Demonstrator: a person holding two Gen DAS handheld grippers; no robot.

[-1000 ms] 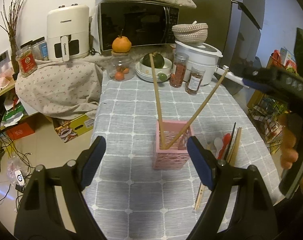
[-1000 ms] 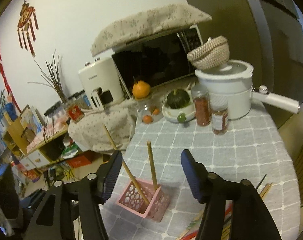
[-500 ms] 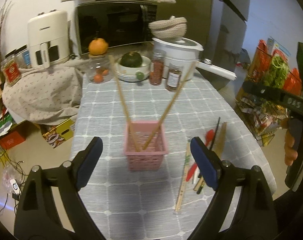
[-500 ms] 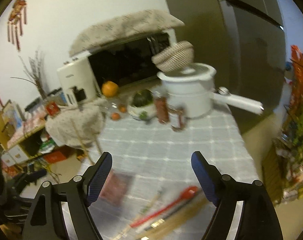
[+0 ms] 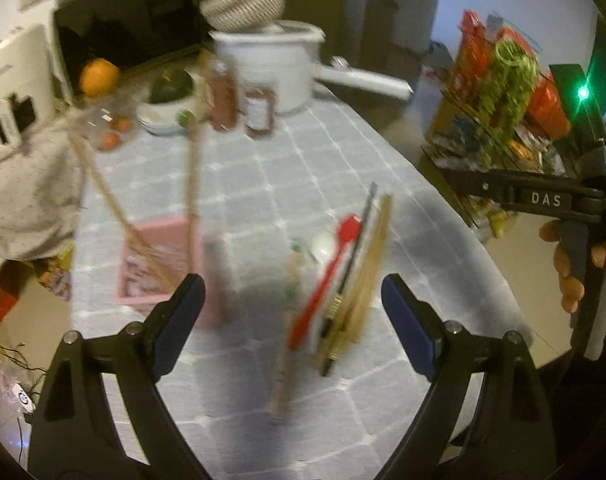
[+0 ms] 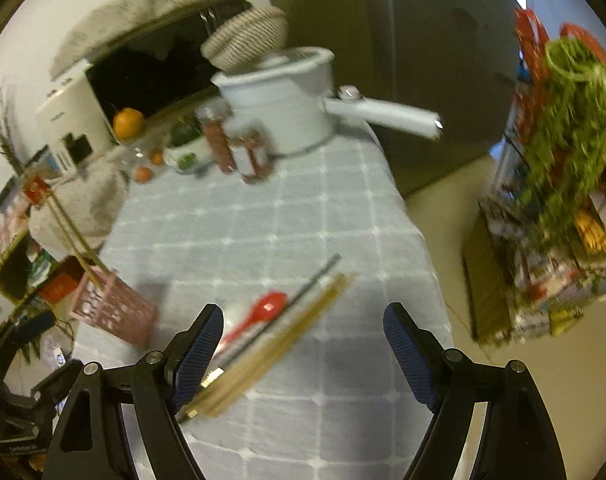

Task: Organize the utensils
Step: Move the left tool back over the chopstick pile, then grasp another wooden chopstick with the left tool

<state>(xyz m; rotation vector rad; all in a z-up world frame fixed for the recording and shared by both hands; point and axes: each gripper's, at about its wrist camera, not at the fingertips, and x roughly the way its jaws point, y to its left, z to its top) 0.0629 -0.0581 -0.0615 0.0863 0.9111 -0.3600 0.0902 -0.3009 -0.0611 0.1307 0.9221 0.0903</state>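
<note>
Utensils (image 5: 343,276) lie bundled near the worktop's (image 5: 303,160) right edge, beside the pink holder (image 5: 159,268) already keeping two chopsticks upright, so your left hand-held gripper (image 5: 291,296) and right hand-held gripper (image 6: 303,332) hang over them, jaws apart and empty.

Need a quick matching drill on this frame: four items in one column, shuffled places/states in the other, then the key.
Column 1
1. pink perforated plastic basket
2. red plastic spoon
3. orange round fruit
4. woven straw bowl

Column 2
A. upside down on the white pot's lid
B. lying flat on the grey checked tablecloth among loose chopsticks
C. on top of a clear glass jar
D. holds two leaning wooden chopsticks

Pairs: 1-D, 2-B, 3-C, 4-A
</note>
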